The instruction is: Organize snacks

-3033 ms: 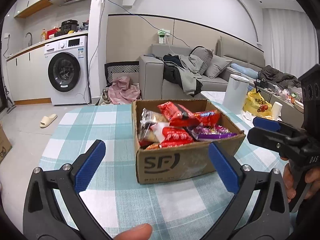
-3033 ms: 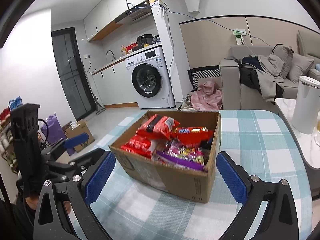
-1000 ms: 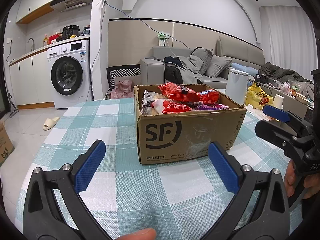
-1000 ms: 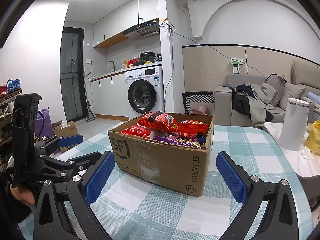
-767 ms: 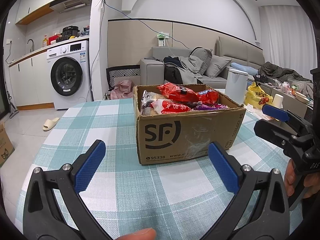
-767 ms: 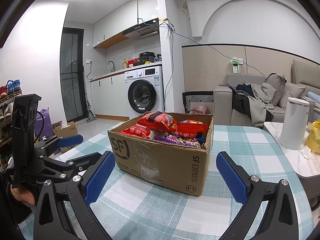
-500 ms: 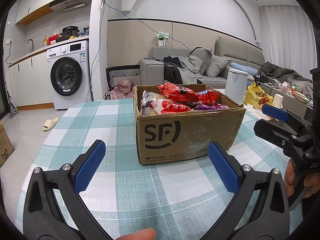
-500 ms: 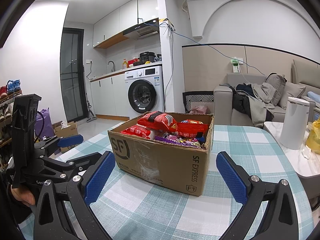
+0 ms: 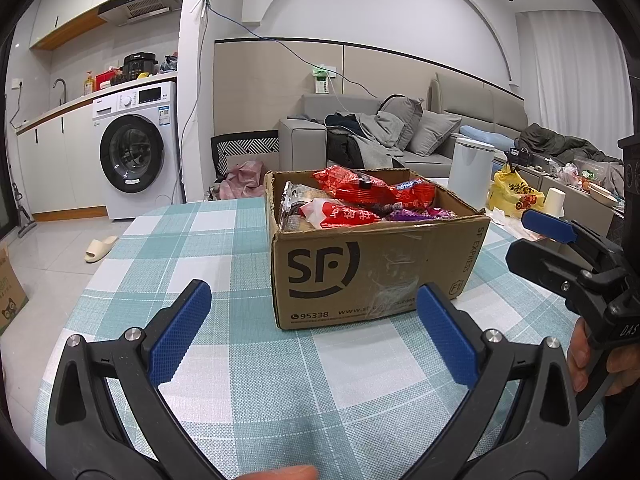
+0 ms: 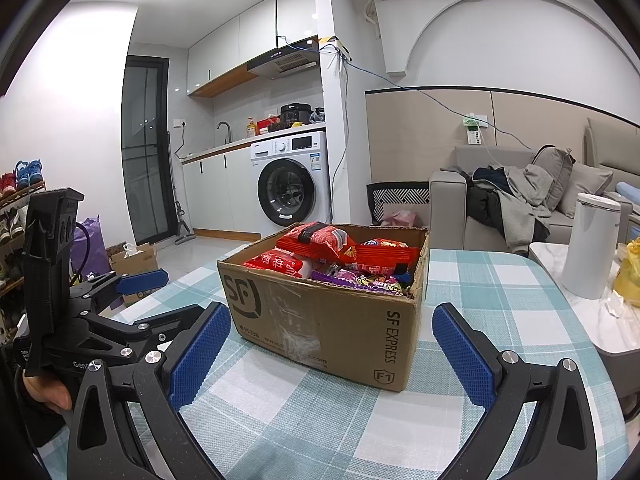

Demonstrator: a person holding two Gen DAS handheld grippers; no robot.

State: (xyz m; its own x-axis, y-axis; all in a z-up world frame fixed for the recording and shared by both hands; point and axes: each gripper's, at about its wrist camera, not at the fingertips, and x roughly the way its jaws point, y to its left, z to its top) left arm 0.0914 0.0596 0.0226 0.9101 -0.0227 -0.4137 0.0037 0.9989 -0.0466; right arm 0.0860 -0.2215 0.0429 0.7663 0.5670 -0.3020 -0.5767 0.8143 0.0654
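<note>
A brown SF cardboard box (image 9: 372, 272) (image 10: 320, 320) stands on the checked tablecloth, filled with snack packets: red bags (image 9: 352, 188) (image 10: 316, 240) on top, a purple one (image 9: 416, 214) (image 10: 360, 280) lower down. My left gripper (image 9: 312, 334) hovers open just in front of the box, nothing between its blue pads. My right gripper (image 10: 330, 354) is open too, low over the cloth facing the box's right corner. Each gripper shows in the other's view, the right gripper (image 9: 560, 248) beside the box, the left gripper (image 10: 132, 292) at the left.
The round table (image 9: 224, 240) with teal checked cloth has bare cloth left of the box. A white canister (image 10: 592, 240) and a yellow bag (image 9: 514, 192) sit on a side table to the right. Washing machine (image 9: 138, 160) and sofa (image 9: 400, 140) lie beyond.
Three seconds ago both grippers looked down into the box; they have come lower and now face its sides. Over the last second nothing has visibly moved.
</note>
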